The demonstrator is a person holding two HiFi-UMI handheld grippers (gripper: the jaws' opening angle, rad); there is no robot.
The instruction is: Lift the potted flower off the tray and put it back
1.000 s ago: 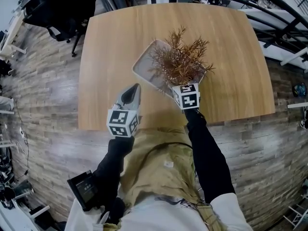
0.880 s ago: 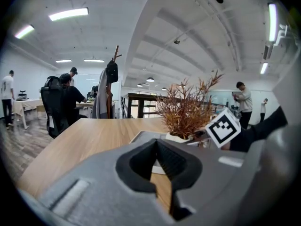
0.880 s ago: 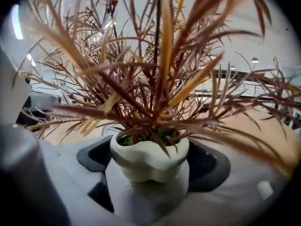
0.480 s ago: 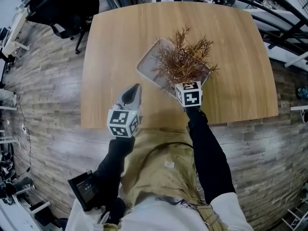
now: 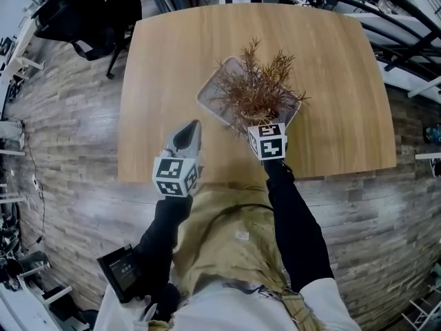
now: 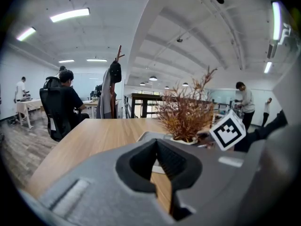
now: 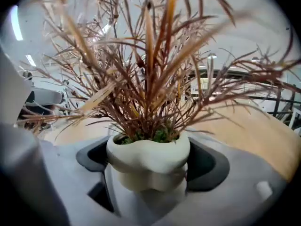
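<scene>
right gripper (image 7: 149, 167) is clamped on the potted flower (image 7: 148, 150): both dark pads press the sides of the white pot, one each side, dry reddish-brown stems fanning up and filling most of the right gripper view. head view: plant sits over the near right part of the tray (image 5: 213, 92), the right gripper's marker cube just on the near side of it. tray is pale, rectangular, turned at an angle on the wooden table (image 5: 165, 61), roughly mid-table. can't tell from any view whether the pot base is touching the tray floor or just clear of it; pot looks upright. left gripper (image 6: 157, 143) has its jaws closed together, tips meeting, nothing between them. it's held over the near table edge, left of the tray and well apart from it, pointing toward the far side. left gripper view catches the plant and the other gripper's cube off to the right. background: black office chair (image 5: 83, 9) beyond the far left corner of the table, a person seated (image 6: 66, 98) at a desk further back
</scene>
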